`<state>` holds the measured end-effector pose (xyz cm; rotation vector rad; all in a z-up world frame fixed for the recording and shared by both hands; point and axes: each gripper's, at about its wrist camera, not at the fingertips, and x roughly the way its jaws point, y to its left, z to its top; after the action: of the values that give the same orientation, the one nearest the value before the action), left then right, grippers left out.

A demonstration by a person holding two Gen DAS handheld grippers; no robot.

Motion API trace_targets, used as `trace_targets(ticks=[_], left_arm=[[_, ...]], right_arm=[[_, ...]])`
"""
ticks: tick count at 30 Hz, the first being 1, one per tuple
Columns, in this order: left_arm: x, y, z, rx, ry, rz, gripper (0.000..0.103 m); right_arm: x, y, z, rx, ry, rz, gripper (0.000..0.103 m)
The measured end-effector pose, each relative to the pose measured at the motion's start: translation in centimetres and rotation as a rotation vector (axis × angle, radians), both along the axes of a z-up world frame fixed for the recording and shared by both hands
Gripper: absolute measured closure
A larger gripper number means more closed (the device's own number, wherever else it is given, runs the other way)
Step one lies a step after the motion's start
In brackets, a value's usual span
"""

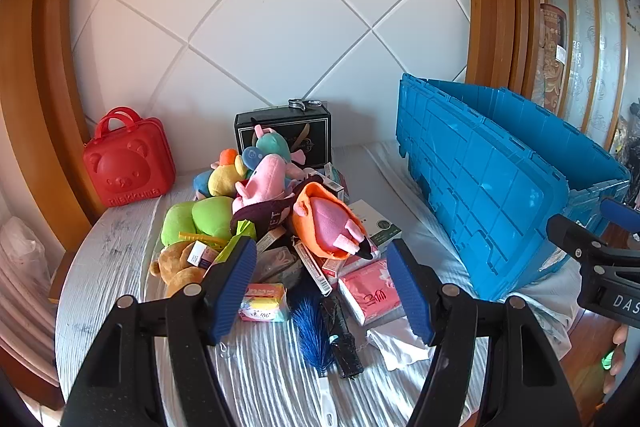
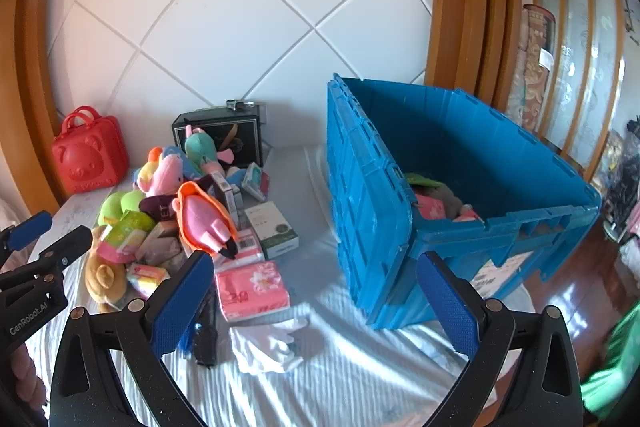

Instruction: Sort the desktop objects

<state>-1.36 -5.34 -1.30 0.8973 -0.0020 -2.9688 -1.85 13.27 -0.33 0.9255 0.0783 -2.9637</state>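
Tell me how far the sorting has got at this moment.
Early. A few items already lie in the blue crate. Nothing is in hand: the left gripper and right gripper are both open and empty. The pile of plush toys, packets and boxes remains on the table.

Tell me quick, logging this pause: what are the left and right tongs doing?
Left tongs: open, holding nothing, above the pile.
Right tongs: wide open, holding nothing.

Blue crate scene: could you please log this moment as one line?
left gripper open, empty | right gripper open, empty | pile unsorted | blue crate partly filled
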Motion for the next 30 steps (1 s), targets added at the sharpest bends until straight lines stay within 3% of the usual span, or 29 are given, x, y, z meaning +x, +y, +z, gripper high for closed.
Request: trace_targets(ticks=[30], left_arm=[[-1.6, -0.3, -1.0, 0.013, -0.028, -0.004, 0.036]], right_arm=[[-1.7, 0.3, -0.8, 0.008, -0.026, -0.027, 0.000]])
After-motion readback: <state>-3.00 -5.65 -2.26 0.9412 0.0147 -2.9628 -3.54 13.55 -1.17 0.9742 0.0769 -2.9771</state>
